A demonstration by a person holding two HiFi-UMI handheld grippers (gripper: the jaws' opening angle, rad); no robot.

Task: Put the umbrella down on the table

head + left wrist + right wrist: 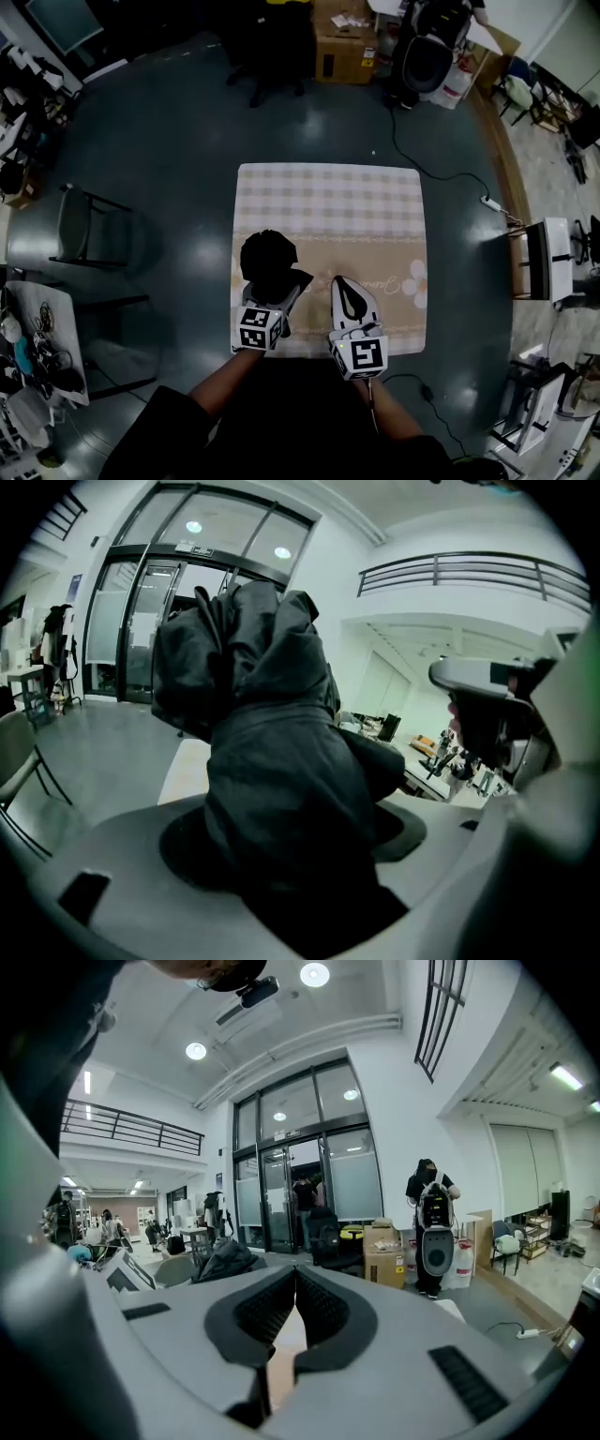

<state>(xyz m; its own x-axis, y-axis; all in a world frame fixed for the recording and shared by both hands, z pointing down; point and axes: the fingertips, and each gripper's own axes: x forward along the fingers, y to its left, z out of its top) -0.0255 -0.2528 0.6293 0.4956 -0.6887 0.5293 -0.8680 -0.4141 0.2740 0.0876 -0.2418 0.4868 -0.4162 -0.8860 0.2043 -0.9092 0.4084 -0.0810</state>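
A black folded umbrella [267, 259] is held upright over the near left part of the table [328, 202], which wears a beige checked cloth. My left gripper [284, 292] is shut on the umbrella's lower part. In the left gripper view the crumpled black fabric [272, 752] fills the space between the jaws and rises well above them. I cannot tell whether the umbrella touches the cloth. My right gripper [348, 287] hovers over the near edge just to the right, shut with nothing in it. Its dark pads [323, 1307] meet at the tips in the right gripper view.
Two dark chairs [89, 230] stand on the floor to the left. A cardboard box [342, 42] and an office chair [427, 56] are beyond the table. A cable and power strip [492, 202] lie at the right, near a white desk [553, 253]. A person [431, 1222] stands far off.
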